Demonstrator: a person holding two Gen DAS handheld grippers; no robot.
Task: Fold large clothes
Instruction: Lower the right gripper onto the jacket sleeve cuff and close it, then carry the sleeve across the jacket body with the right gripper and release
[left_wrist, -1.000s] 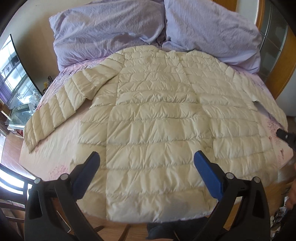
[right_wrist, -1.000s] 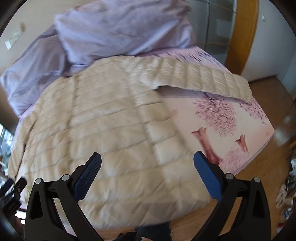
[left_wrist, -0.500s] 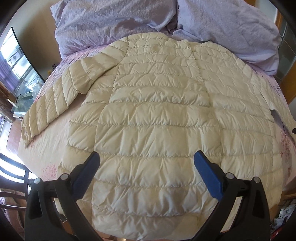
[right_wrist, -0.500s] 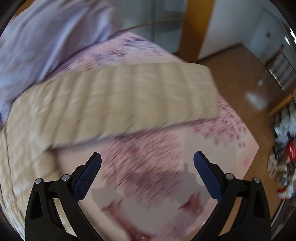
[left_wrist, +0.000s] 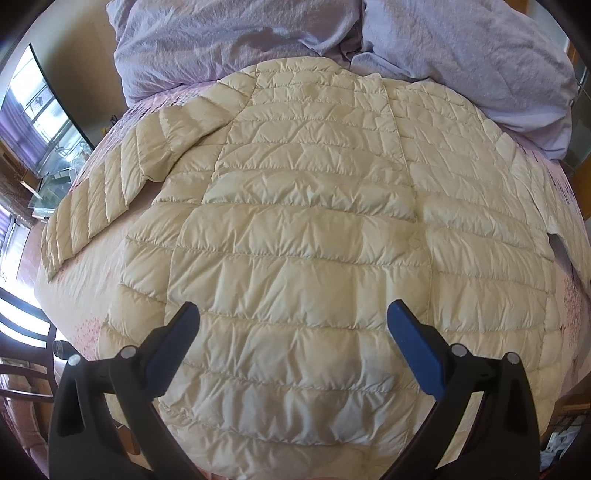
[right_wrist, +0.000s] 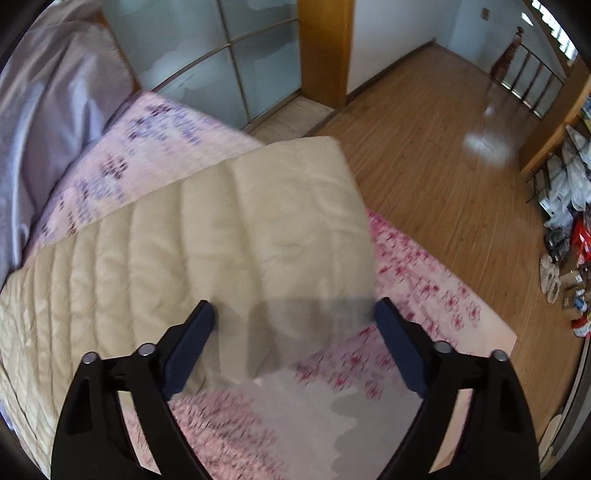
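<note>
A cream quilted puffer jacket (left_wrist: 306, 236) lies spread flat on the bed, collar toward the pillows, left sleeve (left_wrist: 110, 184) stretched out to the left. My left gripper (left_wrist: 293, 321) is open and empty, hovering over the jacket's lower body near the hem. In the right wrist view the jacket's right sleeve (right_wrist: 258, 221) lies across the pink floral sheet, its cuff end toward the bed's edge. My right gripper (right_wrist: 293, 317) is open and empty just above the sleeve near the cuff.
Lilac pillows and duvet (left_wrist: 258, 40) are piled at the head of the bed. The pink floral sheet (right_wrist: 424, 295) ends at the wooden floor (right_wrist: 443, 147). Glass sliding doors (right_wrist: 229, 62) stand behind; clutter (right_wrist: 569, 229) lies at the right wall.
My left gripper has moved closer over the jacket's body. My right gripper has swung right from the jacket's side to the right sleeve's cuff end and come down near it.
</note>
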